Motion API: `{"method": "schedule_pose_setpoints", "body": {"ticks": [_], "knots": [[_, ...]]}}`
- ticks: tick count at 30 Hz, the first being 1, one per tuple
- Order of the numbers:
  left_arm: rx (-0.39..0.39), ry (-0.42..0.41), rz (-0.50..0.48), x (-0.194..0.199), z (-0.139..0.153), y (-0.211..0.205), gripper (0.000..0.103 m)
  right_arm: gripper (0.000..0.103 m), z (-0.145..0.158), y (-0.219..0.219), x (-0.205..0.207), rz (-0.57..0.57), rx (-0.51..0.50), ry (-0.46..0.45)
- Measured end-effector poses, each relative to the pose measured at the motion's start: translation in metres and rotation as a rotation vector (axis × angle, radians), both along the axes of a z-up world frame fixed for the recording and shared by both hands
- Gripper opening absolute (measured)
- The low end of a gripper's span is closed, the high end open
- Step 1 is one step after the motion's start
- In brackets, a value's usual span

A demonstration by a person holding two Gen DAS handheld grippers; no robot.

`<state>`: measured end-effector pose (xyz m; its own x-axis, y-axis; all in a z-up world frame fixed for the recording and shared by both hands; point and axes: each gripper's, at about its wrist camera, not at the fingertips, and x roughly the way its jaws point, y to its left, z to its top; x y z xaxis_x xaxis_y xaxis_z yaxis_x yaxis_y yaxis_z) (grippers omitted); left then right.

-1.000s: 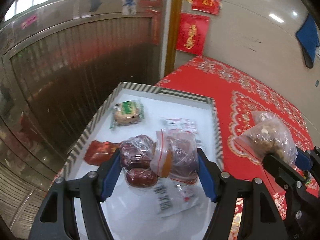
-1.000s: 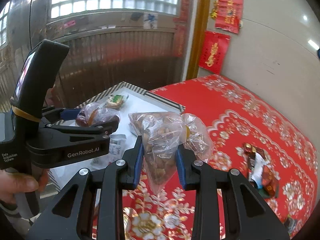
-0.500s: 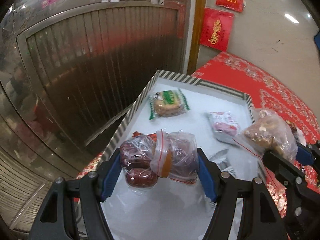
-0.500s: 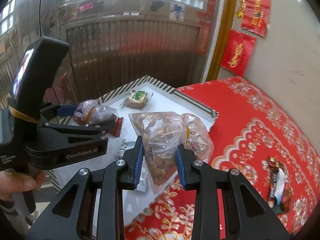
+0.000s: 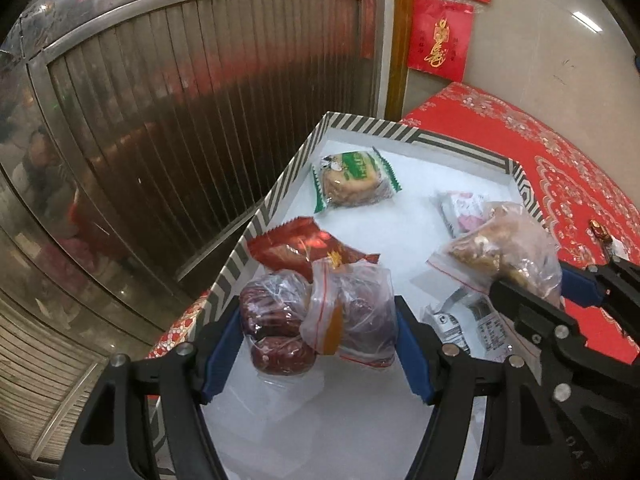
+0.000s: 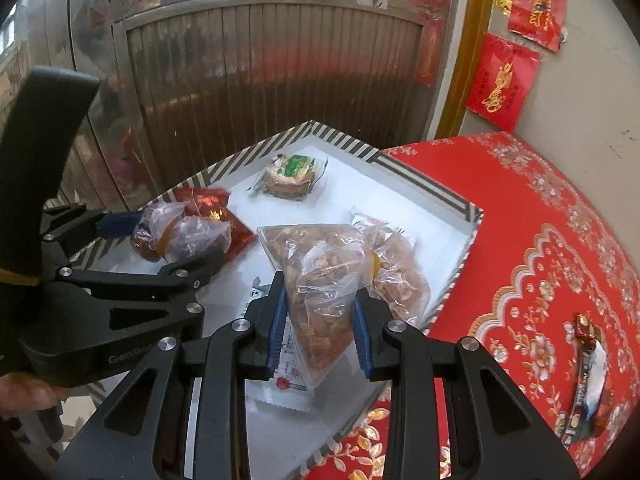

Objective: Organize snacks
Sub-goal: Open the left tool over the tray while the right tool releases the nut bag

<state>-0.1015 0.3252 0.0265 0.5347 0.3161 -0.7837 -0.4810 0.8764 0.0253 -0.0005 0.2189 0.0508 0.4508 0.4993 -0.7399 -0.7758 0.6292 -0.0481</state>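
Two bags held above striped tray (image 5: 280,196), frame centre: left gripper (image 5: 320,336) pinches red-date bag (image 5: 316,316); right gripper (image 6: 320,320) pinches nut bag (image 6: 324,276). Approx. four pkts already in tray. Remaining: both bags, plus candy (image 6: 588,376) on red tablecloth (image 6: 540,220), lower right.

Tray (image 5: 280,196) floor partly taken: cake packet (image 5: 354,176) at far end, red packet (image 5: 304,246) along left wall, pink packet (image 5: 460,210) near right wall, flat white packets (image 6: 280,376) at near right.

Bare white floor between cake packet and pink packet, also in near middle under left gripper (image 5: 318,334).

Striped tray wall rings all sides.

Right gripper (image 5: 532,284) with nut bag (image 6: 320,280) hangs close beside left gripper's date bag (image 5: 316,316); narrow gap between them.

Metal door (image 5: 180,120) close behind tray.

Red bench (image 6: 540,240) right of tray mostly bare; candy wrapper (image 6: 588,372) near its edge.
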Motion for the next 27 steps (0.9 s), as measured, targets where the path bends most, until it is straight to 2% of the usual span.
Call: {"method": "schedule_pose_setpoints", "body": {"ticks": [7,11,15,27], "knots": [[-0.011,0.017,0.013,0.0,-0.004,0.004,0.074,0.03,-0.011,0.005,0.004,0.022,0.005,0.041],[-0.019,0.035,0.019,0.001,-0.006,0.006,0.076,0.039,-0.013,0.001,0.009,0.021,0.033,0.107],[-0.024,0.041,0.029,0.0,-0.007,0.008,0.082,0.048,-0.012,-0.002,0.006,0.032,0.05,0.13],[0.009,-0.023,0.027,-0.01,0.017,-0.008,0.088,0.048,0.02,-0.041,-0.007,0.012,0.147,0.079]]}}
